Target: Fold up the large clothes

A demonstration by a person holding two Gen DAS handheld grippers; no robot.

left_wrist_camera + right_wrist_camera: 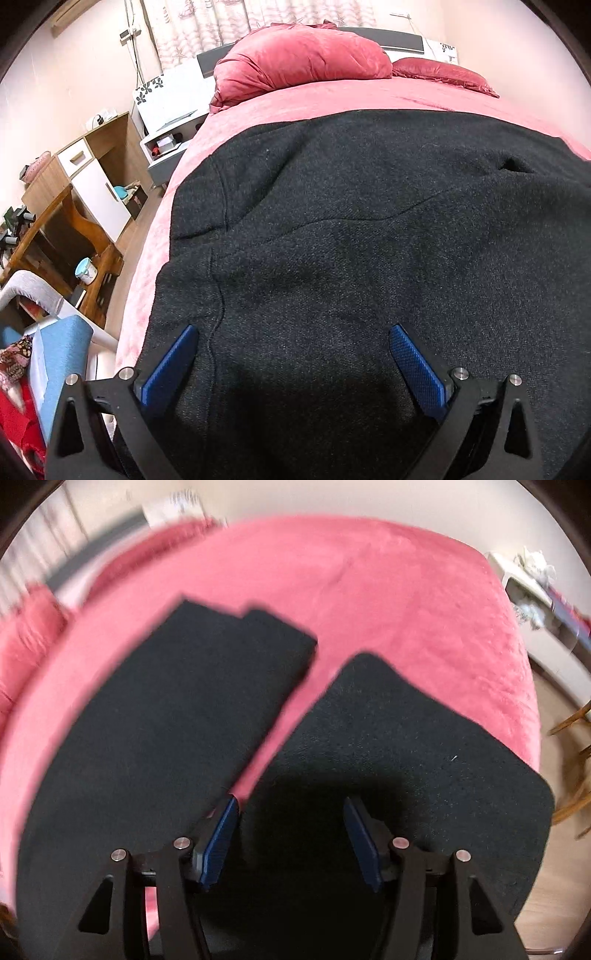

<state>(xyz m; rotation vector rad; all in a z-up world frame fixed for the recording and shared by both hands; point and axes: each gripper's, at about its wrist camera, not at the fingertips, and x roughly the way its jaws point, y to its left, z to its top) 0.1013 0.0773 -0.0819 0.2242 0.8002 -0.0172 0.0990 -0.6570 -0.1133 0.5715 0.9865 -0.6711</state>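
A large dark charcoal wool garment (351, 240) lies spread flat on a bed with a pink cover (332, 99). My left gripper (293, 332) is open and empty, hovering just above the garment's near part, its blue pads (417, 365) wide apart. In the right wrist view the same garment (388, 746) shows two separate dark panels with a strip of pink cover (388, 602) between them. My right gripper (291, 805) is open and empty, low over the right panel near the gap. This view is motion-blurred.
Red pillows (303, 55) lie at the head of the bed. A white nightstand (166, 107), wooden cabinet (99, 173) and wooden shelf (62, 236) stand left of the bed. A blue and red pile (48, 369) sits near left. A white unit (535, 602) stands right.
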